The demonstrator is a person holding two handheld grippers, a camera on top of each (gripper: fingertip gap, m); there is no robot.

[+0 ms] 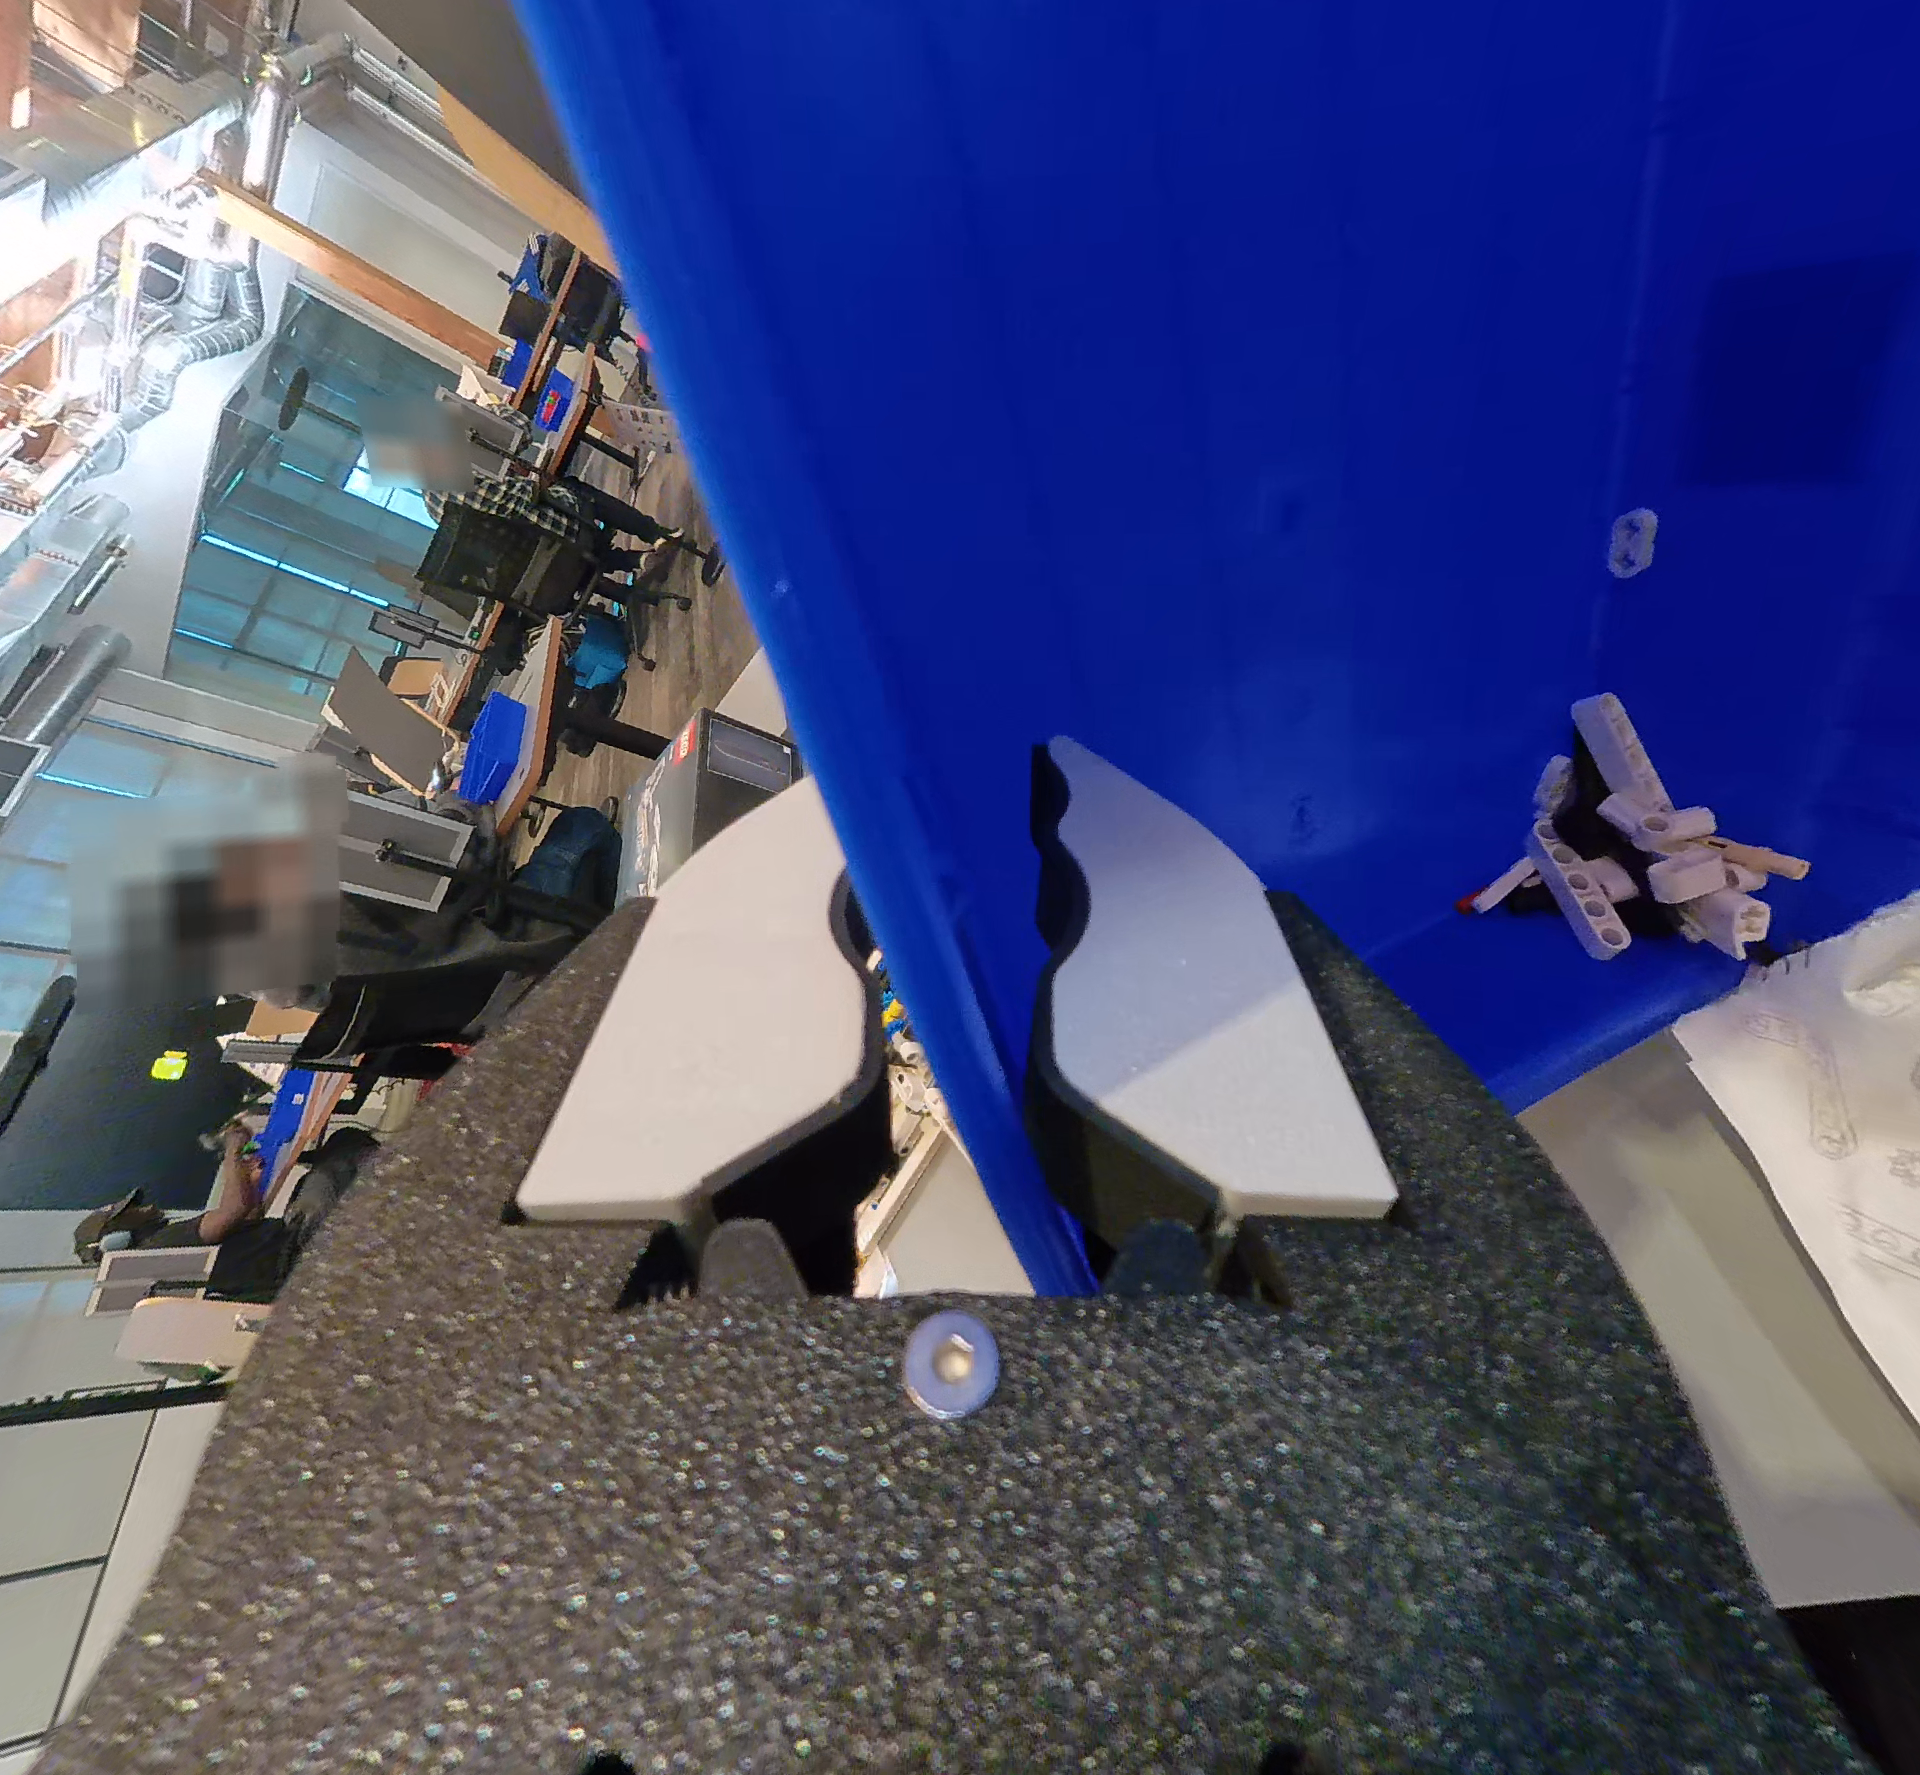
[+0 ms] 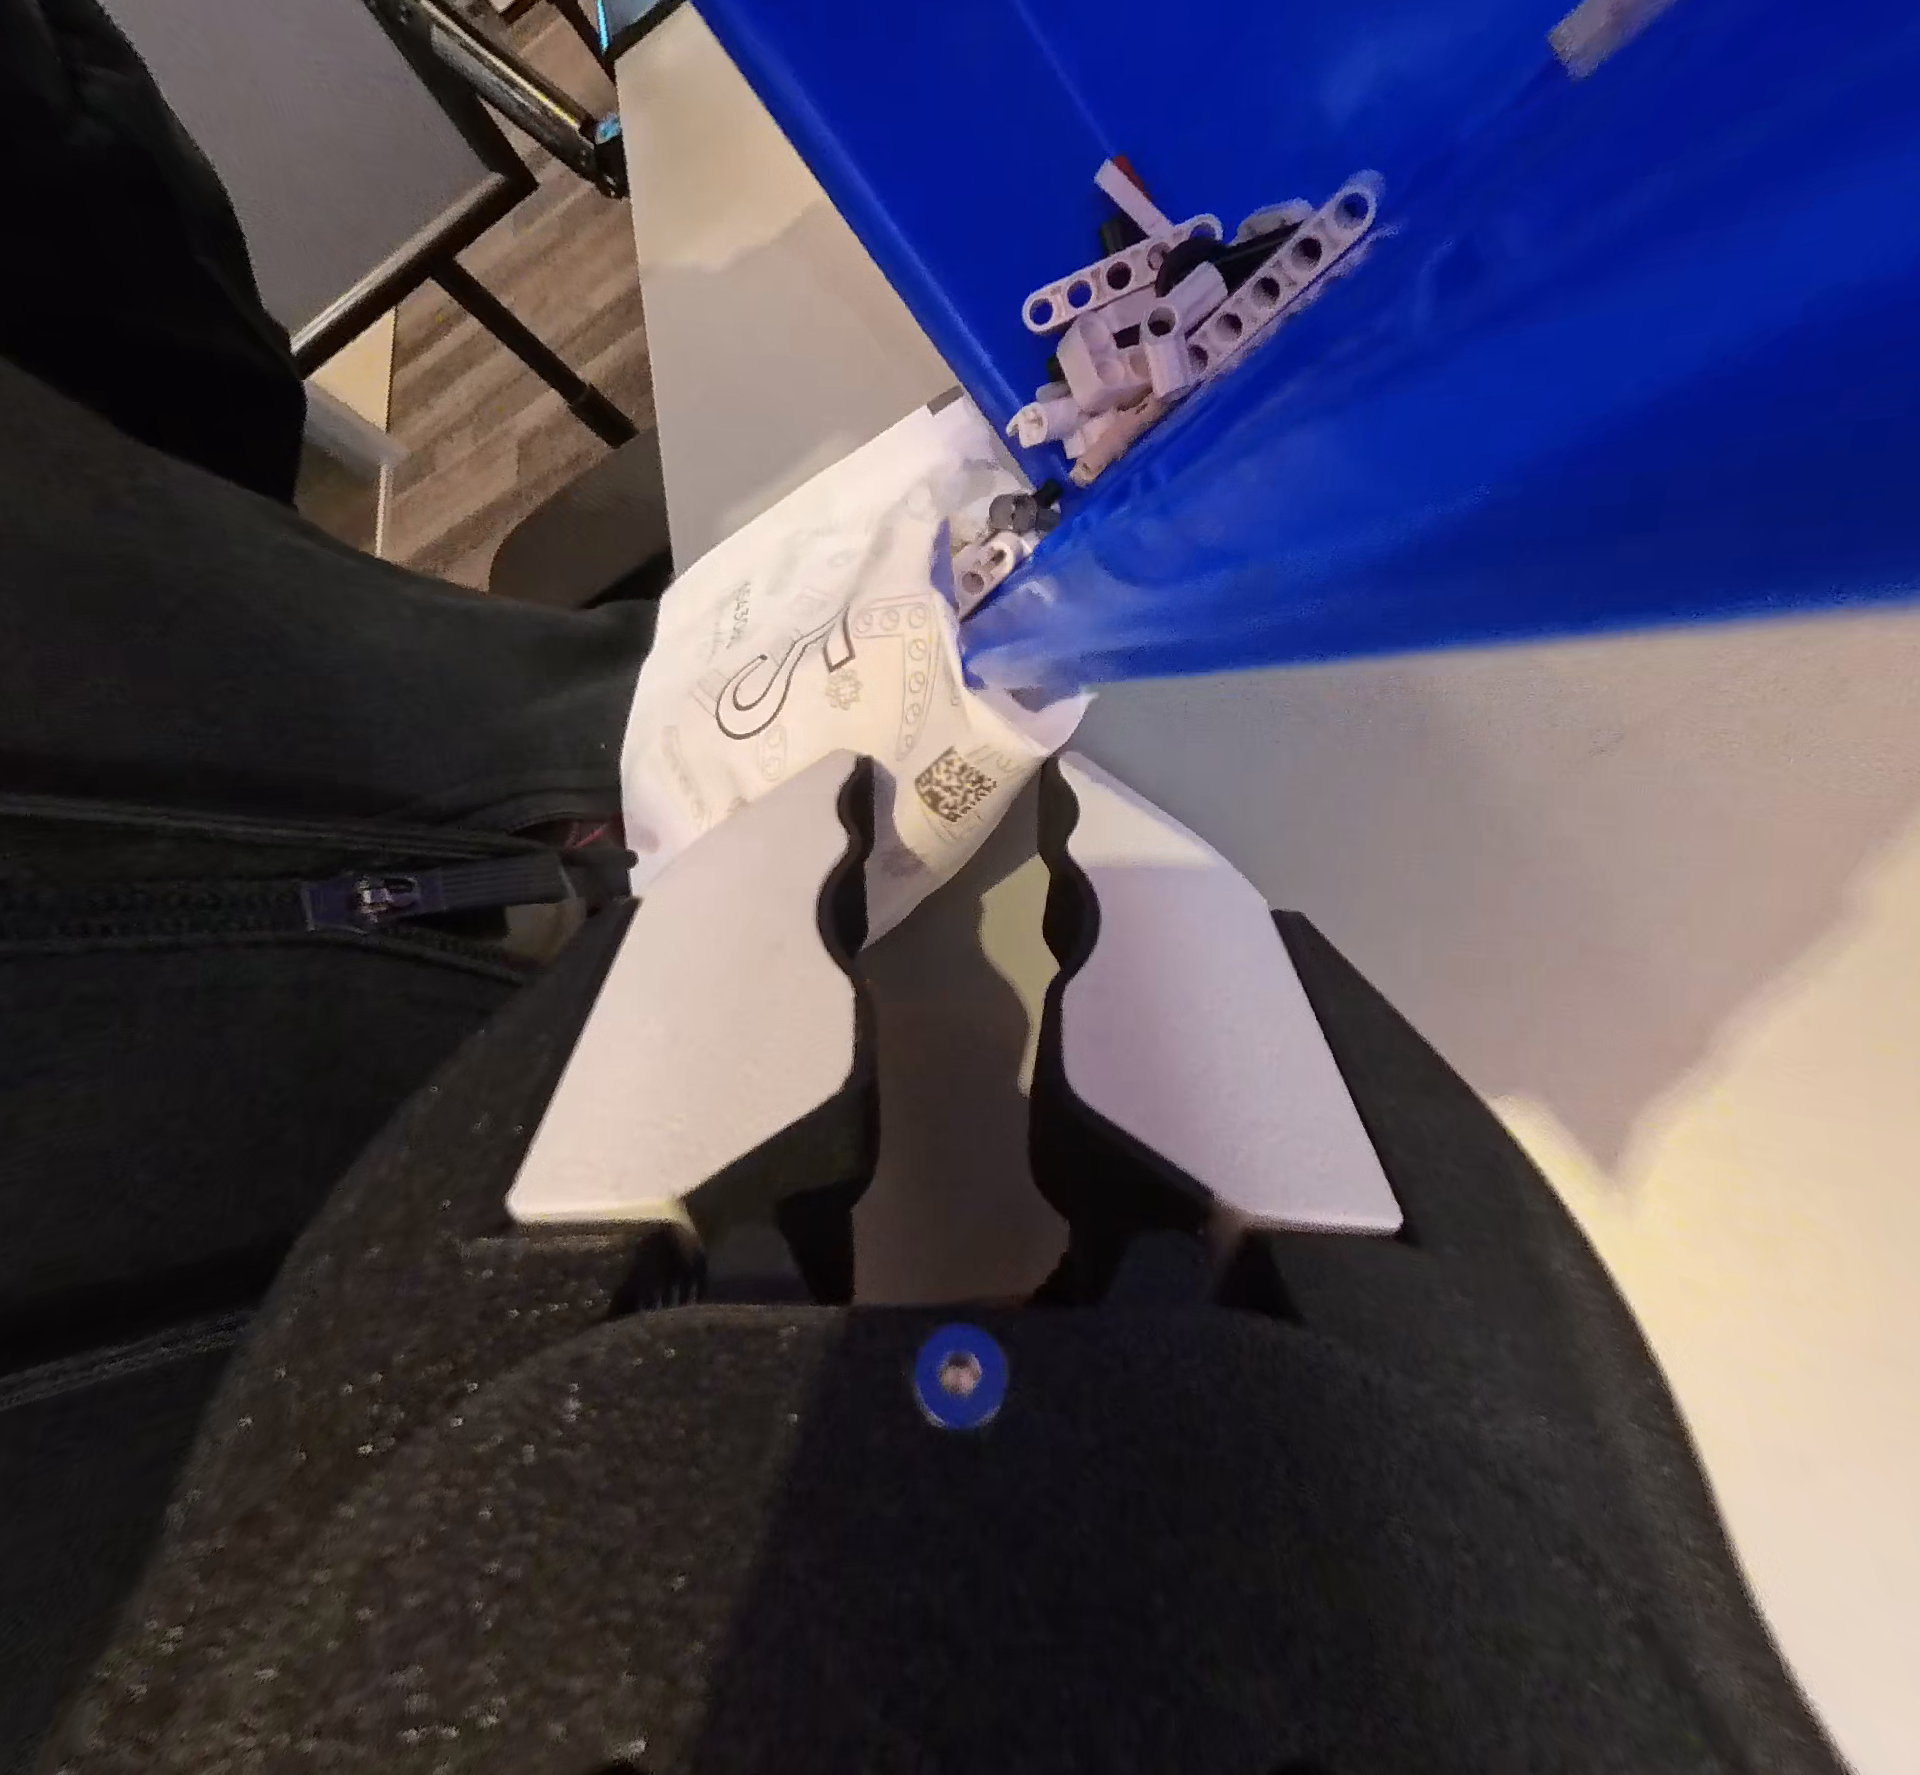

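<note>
A big blue bin [image 1: 1247,375] is tipped up on one corner. My left gripper [image 1: 935,769] is shut on its side wall, with one finger [image 1: 727,977] outside and the other [image 1: 1174,946] inside. White and black beam bricks [image 1: 1642,863] lie heaped in the bin's low corner, also in the right wrist view [image 2: 1164,323]. That corner [image 2: 1039,655] rests over a white paper bag [image 2: 810,676] printed with drawings, and a few small bricks [image 2: 997,551] sit at the bag. My right gripper [image 2: 951,769] is open just above the bag's near edge, its pads not pressing on it.
The white table [image 2: 1455,842] runs under the bin, its edge on the left. A person's dark zipped jacket [image 2: 208,686] is close on the left. A black box [image 1: 717,790], desks, chairs and people stand beyond the bin. The bag also shows at the right [image 1: 1818,1102]. One gripper's finger ends stand about 25 cm off the other's.
</note>
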